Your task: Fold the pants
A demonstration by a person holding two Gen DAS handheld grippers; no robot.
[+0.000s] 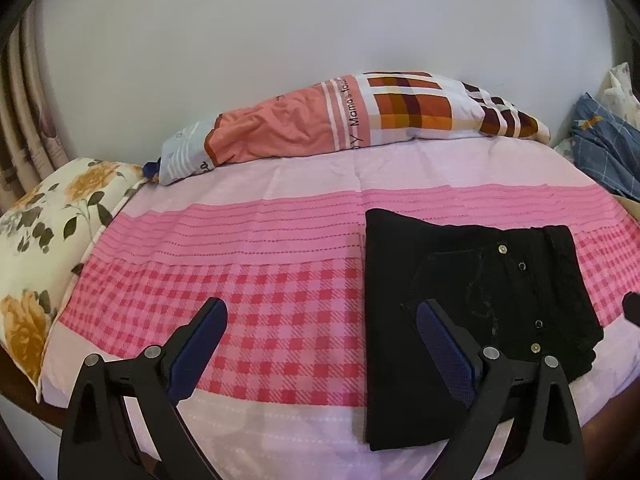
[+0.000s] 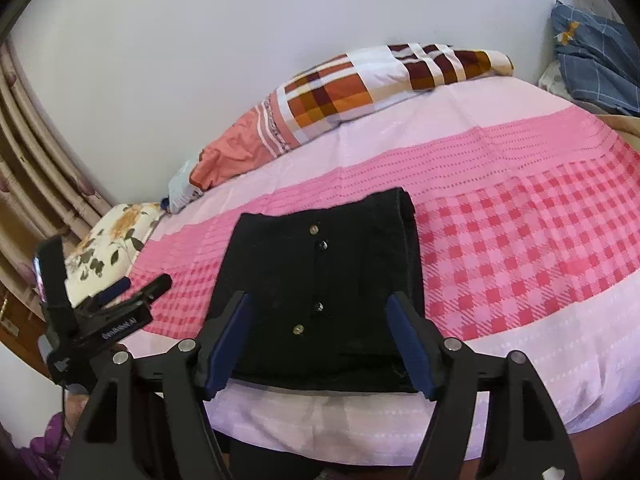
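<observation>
Black pants (image 1: 472, 300) lie folded into a compact rectangle on the pink checked bedsheet (image 1: 280, 280), metal buttons facing up. They also show in the right wrist view (image 2: 320, 288). My left gripper (image 1: 320, 308) is open and empty above the sheet; its right finger hangs over the pants' left part. My right gripper (image 2: 320, 300) is open and empty, its fingers spread above the pants near the bed's front edge. The left gripper (image 2: 136, 284) shows at the left of the right wrist view.
A patchwork orange and white pillow (image 1: 352, 116) lies along the white wall at the back. A floral pillow (image 1: 44, 240) sits at the bed's left end by curtains (image 1: 28, 128). Blue fabric (image 1: 608, 152) is piled at the far right.
</observation>
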